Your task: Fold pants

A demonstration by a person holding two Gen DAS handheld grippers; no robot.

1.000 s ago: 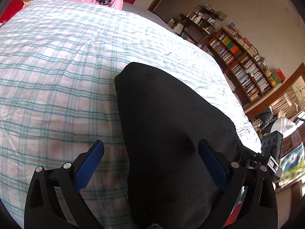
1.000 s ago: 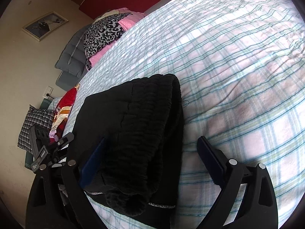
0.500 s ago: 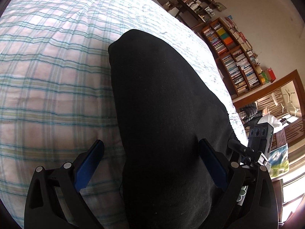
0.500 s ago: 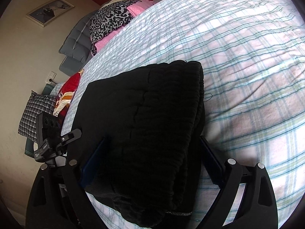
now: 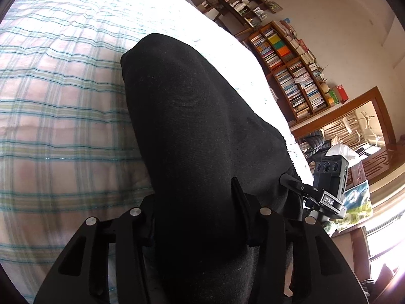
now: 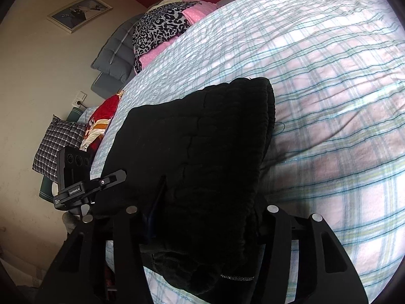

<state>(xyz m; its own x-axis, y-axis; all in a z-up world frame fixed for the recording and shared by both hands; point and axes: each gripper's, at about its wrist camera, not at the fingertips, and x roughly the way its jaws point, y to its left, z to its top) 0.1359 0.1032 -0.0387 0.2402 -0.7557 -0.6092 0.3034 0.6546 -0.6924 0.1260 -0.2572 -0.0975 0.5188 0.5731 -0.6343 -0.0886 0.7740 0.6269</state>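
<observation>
Black pants (image 5: 197, 106) lie folded in a thick bundle on the checked bedsheet (image 5: 63, 101). In the left wrist view the smooth end of the bundle runs back between the fingers of my left gripper (image 5: 195, 202). Its jaws are closing, and the pads press into the cloth from both sides. In the right wrist view the ribbed, bunched end of the pants (image 6: 202, 131) fills my right gripper (image 6: 210, 202). Those jaws are closing too and squeeze the cloth between them. All of the pads are mostly buried in black fabric.
The checked bed (image 6: 329, 76) stretches far beyond the pants. At its head lie a leopard-print and pink pillow (image 6: 162, 22), a grey quilted pad (image 6: 114, 55), a red cloth (image 6: 103, 111) and a checked cushion (image 6: 58, 144). Bookshelves (image 5: 291, 71) line the wall past the bed's far edge.
Both grippers went from wide open, straddling the pants, to jaws drawn in on the cloth. Both views tipped down and closer to the bundle.
</observation>
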